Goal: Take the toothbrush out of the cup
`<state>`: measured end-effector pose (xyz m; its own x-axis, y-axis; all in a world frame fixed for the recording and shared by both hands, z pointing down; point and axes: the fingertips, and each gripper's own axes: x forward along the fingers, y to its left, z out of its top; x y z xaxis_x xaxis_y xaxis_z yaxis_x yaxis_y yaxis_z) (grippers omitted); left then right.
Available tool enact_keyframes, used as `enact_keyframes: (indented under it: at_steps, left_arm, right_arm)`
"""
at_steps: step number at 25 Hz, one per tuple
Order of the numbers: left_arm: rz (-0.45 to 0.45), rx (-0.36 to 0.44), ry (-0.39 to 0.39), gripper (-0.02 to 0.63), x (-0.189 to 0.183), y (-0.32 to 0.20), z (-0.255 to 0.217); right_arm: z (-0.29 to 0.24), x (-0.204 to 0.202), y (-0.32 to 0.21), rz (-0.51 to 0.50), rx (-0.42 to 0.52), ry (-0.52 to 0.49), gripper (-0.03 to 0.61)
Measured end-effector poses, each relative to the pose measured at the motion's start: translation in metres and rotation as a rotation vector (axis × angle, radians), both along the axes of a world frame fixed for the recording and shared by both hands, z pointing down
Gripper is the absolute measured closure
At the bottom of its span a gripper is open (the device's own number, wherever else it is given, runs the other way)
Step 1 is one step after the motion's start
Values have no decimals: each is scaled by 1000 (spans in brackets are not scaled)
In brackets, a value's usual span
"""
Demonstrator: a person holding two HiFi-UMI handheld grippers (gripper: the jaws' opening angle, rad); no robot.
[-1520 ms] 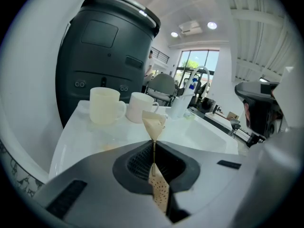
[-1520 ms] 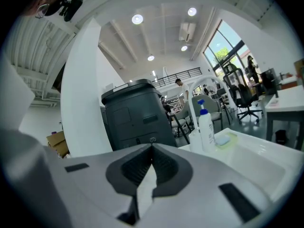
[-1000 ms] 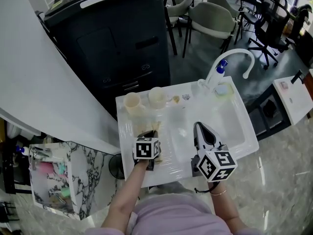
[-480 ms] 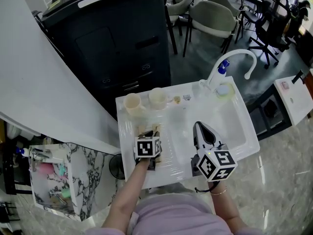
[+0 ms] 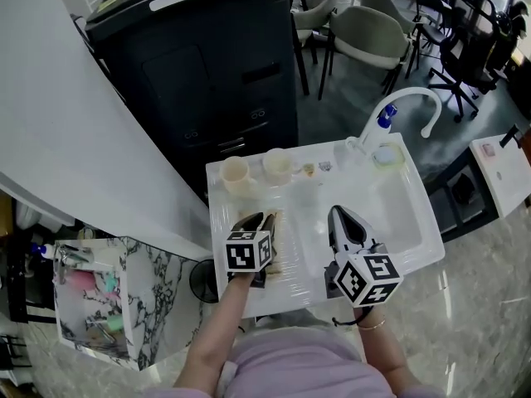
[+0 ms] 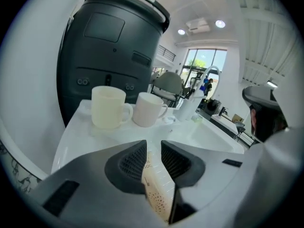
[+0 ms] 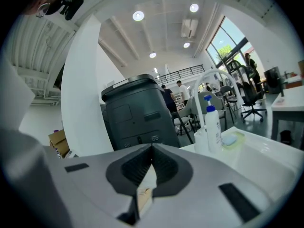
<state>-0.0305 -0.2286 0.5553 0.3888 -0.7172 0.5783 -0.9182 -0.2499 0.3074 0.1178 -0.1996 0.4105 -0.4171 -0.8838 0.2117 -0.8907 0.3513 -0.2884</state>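
Note:
Two cups, a cream one and a white one, stand at the back of the white counter; I see no toothbrush in either. A beige toothbrush packet lies flat on the counter. My left gripper hovers just over it; its jaws have just been opening and stand apart. In the left gripper view the packet shows under the gap of the left gripper, with the cream cup and white cup beyond. My right gripper is shut with nothing in it over the counter's front, and its tips meet in the right gripper view.
A sink basin with a curved white faucet and a blue-capped soap bottle fills the counter's right half. A tall dark cabinet stands behind the counter. Chairs are farther back.
The left gripper's jaws have parted and the gripper has lifted a little off the packet, which stays on the counter. The right gripper has kept still.

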Motion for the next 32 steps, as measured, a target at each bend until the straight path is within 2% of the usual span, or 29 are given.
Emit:
enact_keyframes:
  at_steps: [5, 10, 18, 26, 32]
  left_arm:
    - [-3, 113, -4, 552, -13, 2, -35]
    - [-3, 211, -4, 561, -25, 4, -69]
    - [-21, 339, -41, 591, -52, 15, -113]
    - [-34, 437, -59, 611, -73, 32, -142]
    - [-52, 454, -43, 612, -82, 45, -145]
  right_arm:
    - [-5, -11, 6, -17, 13, -2, 575]
    - [-10, -20, 13, -32, 28, -3, 575]
    - [-17, -30, 23, -38, 42, 2, 575]
    - [-23, -34, 28, -36, 54, 9, 575]
    - [-26, -39, 33, -53, 59, 21, 575]
